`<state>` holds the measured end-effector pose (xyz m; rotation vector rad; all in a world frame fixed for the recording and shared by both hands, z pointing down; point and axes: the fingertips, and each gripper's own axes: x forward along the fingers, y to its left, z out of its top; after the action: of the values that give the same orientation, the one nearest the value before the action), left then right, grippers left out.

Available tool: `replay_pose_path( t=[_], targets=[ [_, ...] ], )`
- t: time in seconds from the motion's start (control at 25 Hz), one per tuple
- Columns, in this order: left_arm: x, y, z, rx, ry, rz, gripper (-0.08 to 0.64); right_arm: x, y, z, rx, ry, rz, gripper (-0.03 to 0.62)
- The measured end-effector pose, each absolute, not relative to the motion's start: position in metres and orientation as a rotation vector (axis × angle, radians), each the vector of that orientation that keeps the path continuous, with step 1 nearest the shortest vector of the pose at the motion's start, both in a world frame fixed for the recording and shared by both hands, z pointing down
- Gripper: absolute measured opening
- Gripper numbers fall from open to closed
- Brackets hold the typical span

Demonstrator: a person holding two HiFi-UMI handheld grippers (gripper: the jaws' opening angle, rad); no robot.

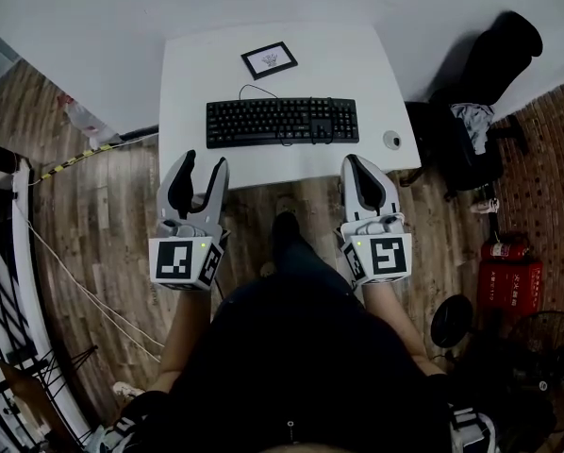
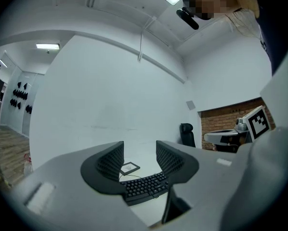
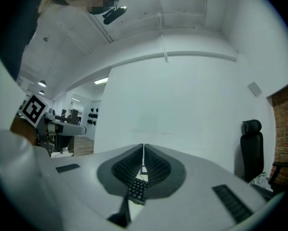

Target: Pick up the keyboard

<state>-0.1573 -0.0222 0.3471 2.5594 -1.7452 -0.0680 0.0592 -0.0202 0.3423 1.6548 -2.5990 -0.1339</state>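
The person's forearms reach forward side by side, each gripper held level and pointing at the white table (image 1: 357,55). The left gripper (image 1: 205,161) is at the table's near left edge, jaws well apart with nothing between them, and the right gripper (image 1: 356,161) is at its near right edge, jaws pressed together and empty. The black keyboard (image 1: 282,121) lies flat on the table just beyond both grippers, touching neither.
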Motion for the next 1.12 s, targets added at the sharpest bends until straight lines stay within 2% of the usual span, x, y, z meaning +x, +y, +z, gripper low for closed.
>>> replay_pose_path(
  t=[0.6, 1.12],
  targets=[
    [-0.146, -0.153, 0.363, 2.489, -1.756, 0.025, 0.196, 0.072, -0.165, 0.358, 1.555, -2.630, -0.079, 0.012],
    [-0.163, -0.221, 0.420, 2.324, -1.773, 0.154, 0.196, 0.065, -0.245, 0.401, 1.394, -2.650, 0.020, 0.012]
  ],
)
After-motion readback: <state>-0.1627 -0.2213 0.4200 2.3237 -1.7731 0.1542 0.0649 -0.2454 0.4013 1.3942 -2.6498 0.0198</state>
